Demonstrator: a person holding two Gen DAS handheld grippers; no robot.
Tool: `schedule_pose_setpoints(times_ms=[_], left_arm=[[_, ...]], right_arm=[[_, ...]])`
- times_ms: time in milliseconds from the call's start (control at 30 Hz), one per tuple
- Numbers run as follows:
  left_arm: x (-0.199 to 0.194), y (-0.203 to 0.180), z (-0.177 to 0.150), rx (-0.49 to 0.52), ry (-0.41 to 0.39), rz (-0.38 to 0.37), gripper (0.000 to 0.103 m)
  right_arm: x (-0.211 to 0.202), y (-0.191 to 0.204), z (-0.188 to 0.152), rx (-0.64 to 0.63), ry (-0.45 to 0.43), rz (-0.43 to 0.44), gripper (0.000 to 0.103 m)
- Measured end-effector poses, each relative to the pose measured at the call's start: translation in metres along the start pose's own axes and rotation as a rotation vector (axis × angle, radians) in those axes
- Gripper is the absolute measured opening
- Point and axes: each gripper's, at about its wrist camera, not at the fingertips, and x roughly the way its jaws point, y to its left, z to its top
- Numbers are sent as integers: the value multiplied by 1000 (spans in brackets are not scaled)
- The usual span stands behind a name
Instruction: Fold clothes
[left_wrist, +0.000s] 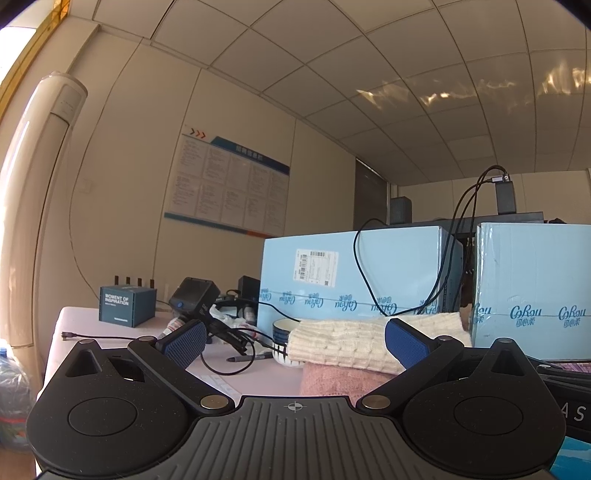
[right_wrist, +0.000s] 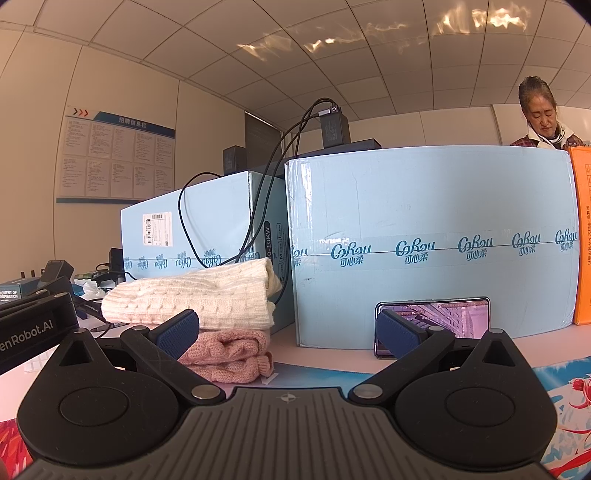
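A folded cream knit sweater (right_wrist: 192, 295) lies on top of a folded pink knit sweater (right_wrist: 229, 354) on the table, in front of the blue boxes. Both show in the left wrist view too, cream (left_wrist: 343, 339) over pink (left_wrist: 332, 380). My left gripper (left_wrist: 295, 341) is open and empty, with the stack just beyond its fingers. My right gripper (right_wrist: 291, 330) is open and empty, its left finger (right_wrist: 177, 332) in front of the stack's lower left. The other gripper's black body (right_wrist: 33, 332) sits at the left edge of the right wrist view.
Two large light-blue cardboard boxes (right_wrist: 436, 236) stand behind the clothes with black cables (right_wrist: 258, 206) draped over them. A phone (right_wrist: 443, 321) leans on the right box. A striped bowl (left_wrist: 282, 341), pen, small dark box (left_wrist: 127, 304) and camera lie to the left. A person (right_wrist: 543, 114) stands behind the boxes.
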Motion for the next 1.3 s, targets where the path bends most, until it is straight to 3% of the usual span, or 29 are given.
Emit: schedule_pose_setpoints(times_ms=[1300], left_arm=[[2,-1,1,7,19,-18,103]], right_arm=[[2,-1,1,0,6,-1,103]])
